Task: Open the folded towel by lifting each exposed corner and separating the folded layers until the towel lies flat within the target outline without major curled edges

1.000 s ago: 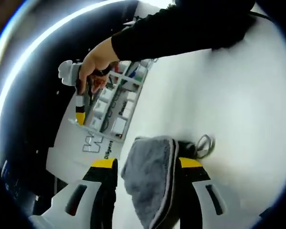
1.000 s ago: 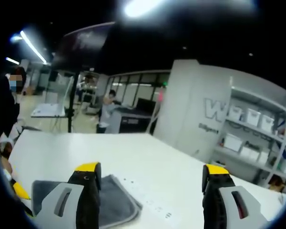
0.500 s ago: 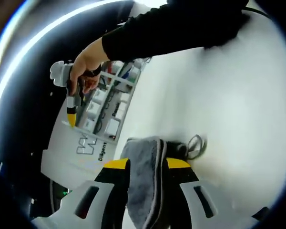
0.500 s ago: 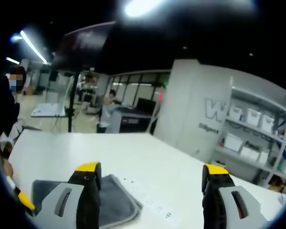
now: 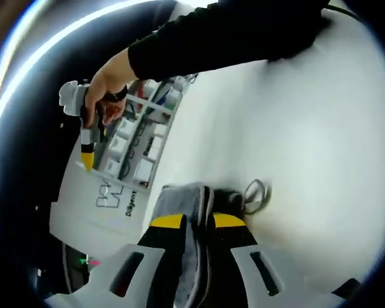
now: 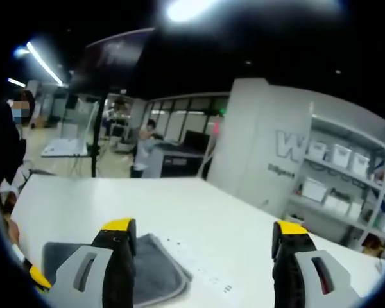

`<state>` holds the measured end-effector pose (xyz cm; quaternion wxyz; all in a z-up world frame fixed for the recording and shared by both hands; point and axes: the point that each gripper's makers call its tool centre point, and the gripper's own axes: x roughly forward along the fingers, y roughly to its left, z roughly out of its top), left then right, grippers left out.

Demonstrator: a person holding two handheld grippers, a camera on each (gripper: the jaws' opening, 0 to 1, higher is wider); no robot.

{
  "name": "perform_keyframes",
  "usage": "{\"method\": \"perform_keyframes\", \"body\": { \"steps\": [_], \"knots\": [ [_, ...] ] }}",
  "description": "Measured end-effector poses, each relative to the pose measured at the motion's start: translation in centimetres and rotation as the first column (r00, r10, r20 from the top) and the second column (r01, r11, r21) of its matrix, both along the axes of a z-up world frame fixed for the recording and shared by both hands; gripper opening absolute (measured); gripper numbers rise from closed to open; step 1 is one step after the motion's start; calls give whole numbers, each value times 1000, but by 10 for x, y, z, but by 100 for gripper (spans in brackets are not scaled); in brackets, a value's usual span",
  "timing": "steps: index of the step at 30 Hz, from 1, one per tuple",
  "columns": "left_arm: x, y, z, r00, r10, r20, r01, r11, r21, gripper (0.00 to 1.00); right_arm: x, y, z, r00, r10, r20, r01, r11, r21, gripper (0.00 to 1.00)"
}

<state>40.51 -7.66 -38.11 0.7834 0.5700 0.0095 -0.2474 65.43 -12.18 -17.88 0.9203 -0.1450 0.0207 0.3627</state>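
Currently, findings as follows.
Towel: grey folded towel (image 5: 187,204) lies on the white table (image 5: 308,141); in the right gripper view the same towel (image 6: 155,273) sits flat, stacked edges at its near corner.
Left gripper: left gripper (image 5: 197,221) has its jaws drawn narrow, pinching a raised fold of the towel between the yellow tips.
Right gripper: right gripper (image 6: 204,236) stands wide apart and empty, held up off the table beyond the towel; it also appears in the person's hand (image 5: 106,86) in the left gripper view.
Handling: judged soft, limp and light; layers likely to cling and sag rather than hold shape.
Hold point: take one top-layer corner at the hemmed edge, not the full stack.
Risk: pinching several layers together would drag the whole towel.
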Motion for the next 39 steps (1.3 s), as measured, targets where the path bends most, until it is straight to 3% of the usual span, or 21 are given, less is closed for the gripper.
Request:
{"method": "perform_keyframes", "body": {
  "steps": [5,9,19,24,29,33,39],
  "knots": [
    [1,0,4,1000,-2,11,2,1000,-8,6,3,1,-2,1000,-2,-10,3,1000,20,87],
    [2,0,6,1000,3,17,-3,1000,-18,5,11,0,-7,999,-14,-49,17,999,45,86],
    [4,1,6,1000,5,9,-5,999,-32,4,19,-2,-11,996,-39,-80,46,994,96,76],
    [6,2,7,999,16,30,-15,999,-34,5,25,2,-18,991,-28,-129,46,989,139,80],
    [7,3,9,999,22,46,-21,999,-31,5,24,5,-20,983,25,-180,15,976,216,77],
    [7,2,10,999,20,50,-19,1000,-24,5,26,5,-27,962,88,-259,-1,948,318,75],
    [6,2,7,999,12,50,-12,1000,1,4,28,5,-33,943,129,-306,-3,924,382,74]
  ]
}}
